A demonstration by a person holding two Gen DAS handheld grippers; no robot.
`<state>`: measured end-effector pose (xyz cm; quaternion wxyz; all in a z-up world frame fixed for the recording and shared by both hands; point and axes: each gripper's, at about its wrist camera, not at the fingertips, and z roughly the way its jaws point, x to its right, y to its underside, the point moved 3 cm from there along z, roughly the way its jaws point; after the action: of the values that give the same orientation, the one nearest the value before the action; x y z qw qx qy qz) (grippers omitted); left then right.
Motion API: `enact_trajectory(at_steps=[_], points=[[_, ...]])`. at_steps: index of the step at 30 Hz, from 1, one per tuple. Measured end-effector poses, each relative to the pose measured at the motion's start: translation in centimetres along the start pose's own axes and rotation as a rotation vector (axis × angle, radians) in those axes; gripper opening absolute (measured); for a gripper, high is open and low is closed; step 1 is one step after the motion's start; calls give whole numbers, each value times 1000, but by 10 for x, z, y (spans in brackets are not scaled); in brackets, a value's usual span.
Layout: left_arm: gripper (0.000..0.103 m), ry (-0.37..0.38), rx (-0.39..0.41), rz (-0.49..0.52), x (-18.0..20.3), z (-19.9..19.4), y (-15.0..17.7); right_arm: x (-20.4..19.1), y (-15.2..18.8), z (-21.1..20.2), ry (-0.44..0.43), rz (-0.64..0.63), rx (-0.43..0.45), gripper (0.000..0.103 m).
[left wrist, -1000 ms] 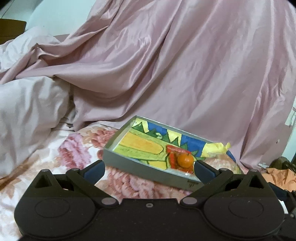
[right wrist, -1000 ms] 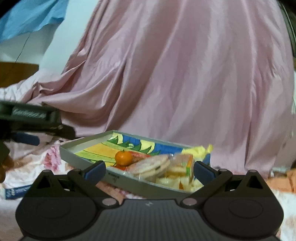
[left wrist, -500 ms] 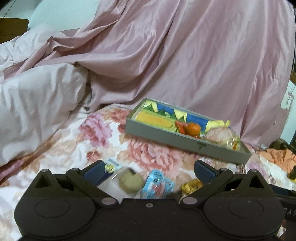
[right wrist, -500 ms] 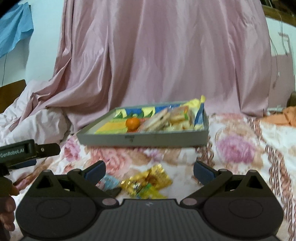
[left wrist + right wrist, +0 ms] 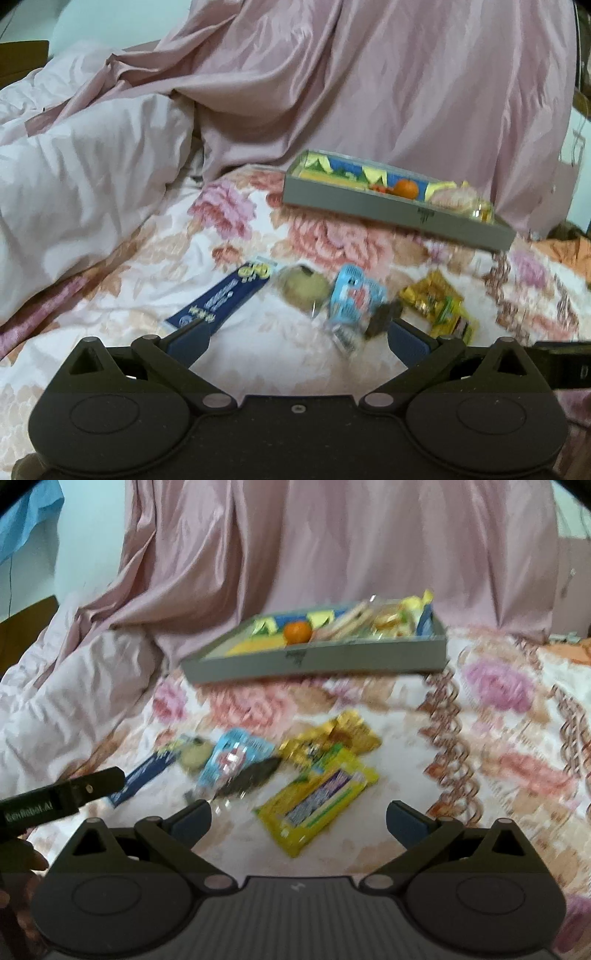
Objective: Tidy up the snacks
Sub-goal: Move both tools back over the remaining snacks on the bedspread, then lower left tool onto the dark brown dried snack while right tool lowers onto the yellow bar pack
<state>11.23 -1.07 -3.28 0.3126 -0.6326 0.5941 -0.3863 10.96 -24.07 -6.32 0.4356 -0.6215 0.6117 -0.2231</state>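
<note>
Snacks, loose lot: I count five pieces lying on the floral bedspread (image 5: 498, 760) ahead of my tools, none inside the tray. Left to right in the right wrist view: a dark blue stick packet (image 5: 142, 775), a round beige cookie (image 5: 194, 757) in clear wrap, a light blue packet (image 5: 232, 760), a gold foil packet (image 5: 332, 738), and nearest me a yellow packet (image 5: 319, 801) with purple lettering. A dark piece (image 5: 255, 773) lies against the light blue packet; too blurred to identify.

Tray: grey-walled box (image 5: 391, 208) with a bright printed lining, set farther back on the bedspread near the pink curtain (image 5: 369, 81). It holds an orange fruit (image 5: 297, 632) around the middle and several wrapped items (image 5: 388, 618) piled at its right end.

Left gripper (image 5: 297, 338): I have the fingers spread wide, nothing between them, hovering over the bedspread just short of the cookie and light blue packet.

Right gripper (image 5: 298, 818): fingers likewise spread and empty, with the yellow packet lying just ahead between them.

A pale quilt (image 5: 74, 177) is bunched at the left.
</note>
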Motion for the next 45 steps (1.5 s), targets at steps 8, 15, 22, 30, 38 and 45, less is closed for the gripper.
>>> enact_trajectory(at_steps=[8,15,22,30,38,45], points=[[102,1,-43,78,1,5,15,-6,7,18,-12,4,-103,103],[102,7,-64,77,-1,9,16,-10,8,34,-31,13,-151,103],[102,5,-86,68,-4,18,14,-10,2,47,-50,17,-175,103],[102,41,-92,155,7,35,3,6,-12,67,-68,77,-213,103],[102,93,-90,311,30,60,-8,28,-36,100,-49,131,-243,103],[102,145,-93,435,53,85,-7,37,-41,117,-52,169,-239,103]])
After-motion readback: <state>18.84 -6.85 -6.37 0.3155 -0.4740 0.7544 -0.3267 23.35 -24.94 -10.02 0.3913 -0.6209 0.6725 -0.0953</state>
